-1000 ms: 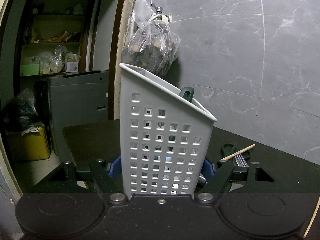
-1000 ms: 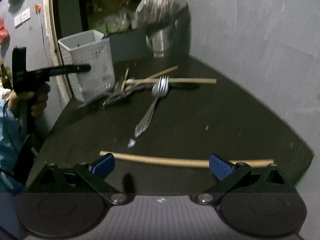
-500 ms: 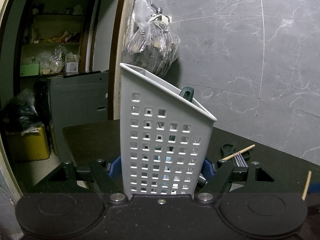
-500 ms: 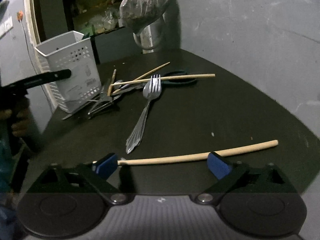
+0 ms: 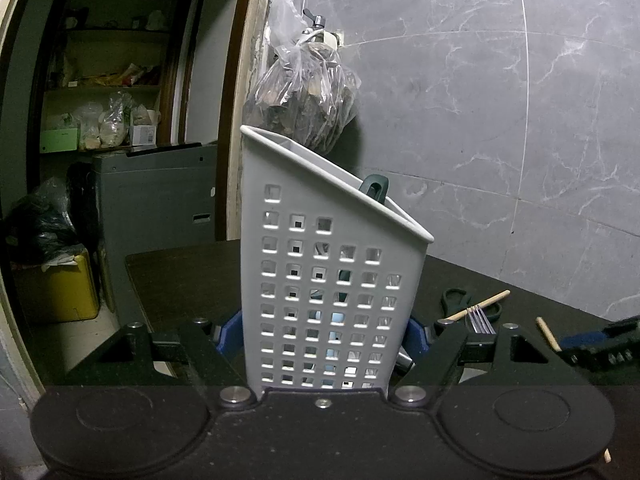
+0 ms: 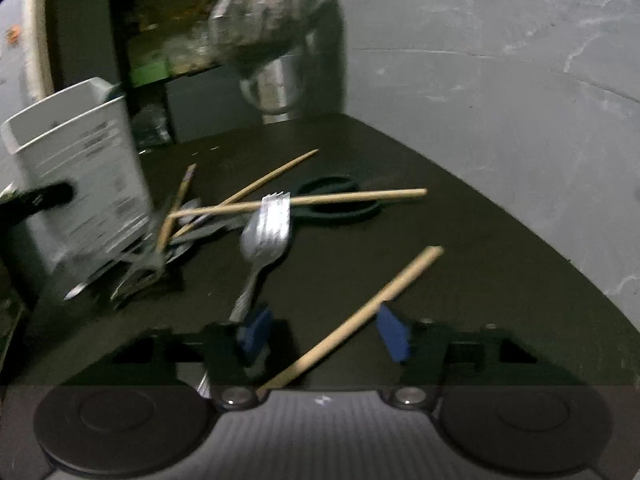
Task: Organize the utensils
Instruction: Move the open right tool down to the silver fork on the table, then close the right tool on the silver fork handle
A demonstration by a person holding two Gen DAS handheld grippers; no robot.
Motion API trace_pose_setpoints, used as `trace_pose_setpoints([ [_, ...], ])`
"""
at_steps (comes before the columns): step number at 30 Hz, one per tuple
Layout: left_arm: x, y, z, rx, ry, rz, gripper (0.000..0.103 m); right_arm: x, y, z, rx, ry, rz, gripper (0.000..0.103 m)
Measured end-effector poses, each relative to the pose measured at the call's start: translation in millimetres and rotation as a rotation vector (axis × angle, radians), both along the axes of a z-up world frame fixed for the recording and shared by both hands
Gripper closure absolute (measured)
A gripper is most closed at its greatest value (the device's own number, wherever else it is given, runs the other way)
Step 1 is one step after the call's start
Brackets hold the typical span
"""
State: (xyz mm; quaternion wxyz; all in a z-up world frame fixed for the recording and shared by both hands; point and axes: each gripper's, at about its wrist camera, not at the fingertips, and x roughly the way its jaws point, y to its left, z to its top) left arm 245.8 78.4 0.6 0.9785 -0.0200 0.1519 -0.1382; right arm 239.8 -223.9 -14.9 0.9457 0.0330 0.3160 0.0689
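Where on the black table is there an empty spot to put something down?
The table is bare on the wall side, beyond the loose chopstick, and at the back corner near the metal pot. It is crowded beside the white utensil holder, where fork, scissors and chopsticks pile up.

Both handheld grippers look alike: matte black bodies with two round discs, silver screw heads at the finger pivots, angular black linkages and blue fingertip pads (image 5: 230, 334). The right one's (image 6: 325, 334) lower housing seems ribbed grey, though blur softens it.
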Motion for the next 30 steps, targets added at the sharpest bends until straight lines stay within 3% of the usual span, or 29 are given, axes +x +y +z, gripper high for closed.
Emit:
trace_pose_setpoints([
  [2, 0.1, 0.1, 0.1, 0.000, 0.000, 0.000, 0.026, 10.4, -2.8, 0.1, 0.023, 0.004, -0.017, 0.054],
  [4, 0.1, 0.0, -0.2, 0.000, 0.000, 0.000, 0.026, 21.3, -3.9, 1.0, 0.031, 0.014, -0.035, 0.072],
  [6, 0.1, 0.2, 0.0, 0.000, 0.000, 0.000, 0.026, 32.1, -5.6, 1.0, 0.053, 0.023, -0.046, 0.082],
  [10, 0.4, -0.4, 0.1, 0.001, 0.000, 0.001, 0.026, 50.4, -8.6, 1.3, 0.093, 0.044, -0.056, 0.088],
  [14, 0.3, -0.2, 0.1, 0.000, 0.000, 0.002, 0.026, 68.5, -7.2, 1.8, 0.097, 0.052, -0.048, 0.088],
  [17, -0.2, -0.5, 0.3, 0.000, 0.000, 0.001, 0.026, 77.1, -5.5, 3.9, 0.086, 0.050, -0.040, 0.081],
  [19, -0.1, -0.7, 0.2, 0.000, 0.000, 0.001, 0.026, 74.9, -5.0, 6.6, 0.097, 0.040, -0.036, 0.062],
  [23, -0.5, -0.7, 0.4, 0.000, 0.000, 0.002, 0.026, 70.5, -2.3, 12.5, 0.130, 0.001, 0.030, 0.049],
  [30, -0.1, -0.7, 0.2, -0.001, 0.000, 0.001, 0.026, 71.9, 14.4, 9.2, 0.070, 0.003, 0.080, 0.027],
])
